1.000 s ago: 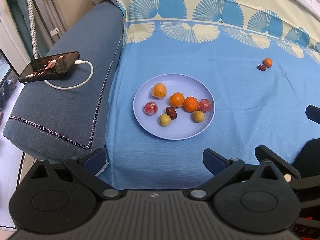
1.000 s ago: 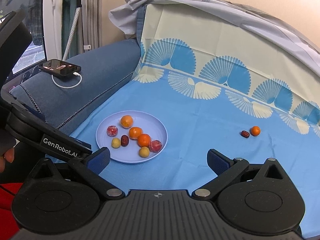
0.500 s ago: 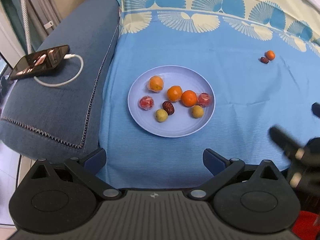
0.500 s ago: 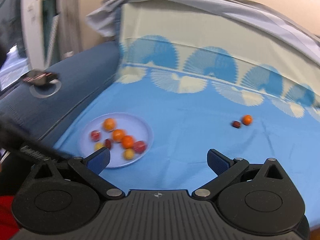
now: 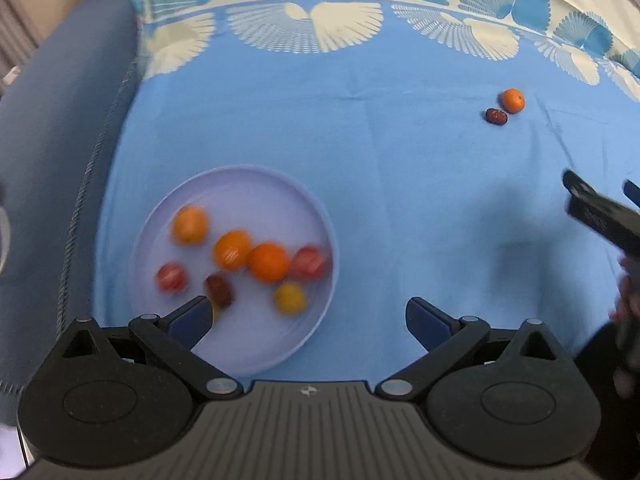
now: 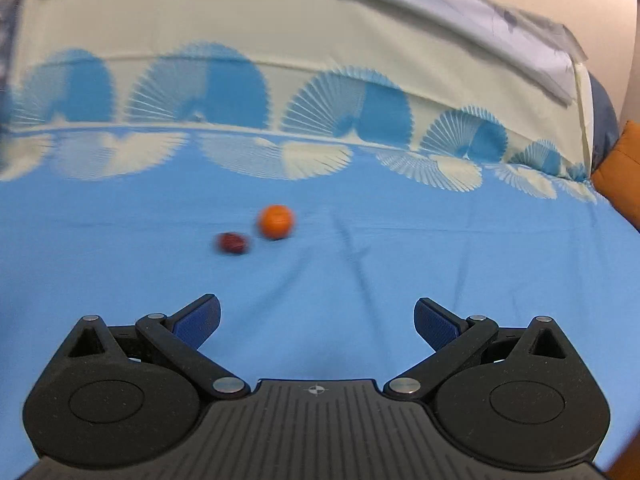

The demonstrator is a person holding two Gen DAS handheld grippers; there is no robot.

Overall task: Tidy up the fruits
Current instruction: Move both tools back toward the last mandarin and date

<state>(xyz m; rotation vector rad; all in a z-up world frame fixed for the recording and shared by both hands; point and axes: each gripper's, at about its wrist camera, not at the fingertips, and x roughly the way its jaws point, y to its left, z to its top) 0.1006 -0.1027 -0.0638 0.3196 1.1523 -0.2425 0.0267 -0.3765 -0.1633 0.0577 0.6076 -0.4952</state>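
Note:
A pale lilac plate (image 5: 244, 180) lies on the blue cloth and holds several small fruits: orange ones (image 5: 269, 262), red ones (image 5: 171, 277), a yellow one (image 5: 289, 298) and a dark date (image 5: 218, 289). My left gripper (image 5: 307, 318) hovers open over the plate's near right edge, empty. Away from the plate, a small orange (image 6: 276, 221) (image 5: 512, 100) and a dark red date (image 6: 233, 242) (image 5: 496, 116) lie together on the cloth. My right gripper (image 6: 317, 320) is open and empty, a short way before that pair. Its body (image 5: 600, 216) shows at the right edge of the left wrist view.
The blue cloth (image 6: 440, 264) with a fan-pattern border covers a sofa seat and climbs the backrest (image 6: 280, 32). A blue sofa arm (image 5: 52, 152) rises left of the plate. An orange cushion (image 6: 620, 168) sits at the far right.
Both grippers moved forward and right. The plate slid to the lower left of the left view and left the right view. The loose orange and date now look closer to the right gripper.

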